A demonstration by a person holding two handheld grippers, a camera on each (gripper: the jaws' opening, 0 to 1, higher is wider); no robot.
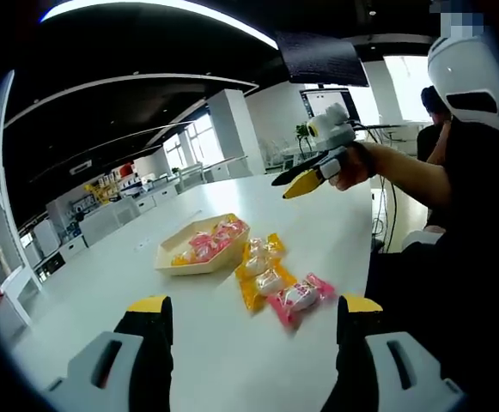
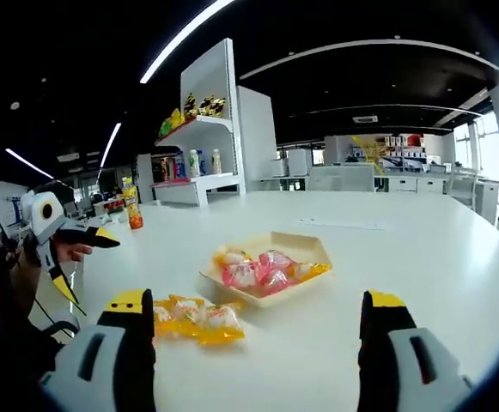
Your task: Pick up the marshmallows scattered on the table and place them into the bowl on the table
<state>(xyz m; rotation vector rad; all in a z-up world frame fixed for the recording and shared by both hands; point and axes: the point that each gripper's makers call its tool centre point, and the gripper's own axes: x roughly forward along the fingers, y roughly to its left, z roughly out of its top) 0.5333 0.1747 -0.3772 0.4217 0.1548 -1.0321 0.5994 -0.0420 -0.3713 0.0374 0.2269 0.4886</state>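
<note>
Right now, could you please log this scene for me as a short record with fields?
surface: white table
bowl: tan tray-like bowl, already holding pink and yellow packets
loose packets: yellow ones and a pink one on the table beside the bowl
left gripper: jaws open, empty, facing the loose packets
right gripper: jaws open, empty, bowl ahead
background: shelf with bottles and snacks

White table (image 2: 421, 257), shelf unit (image 2: 202, 129), windows (image 1: 193, 137), ceiling light strips (image 2: 185, 34)
</note>
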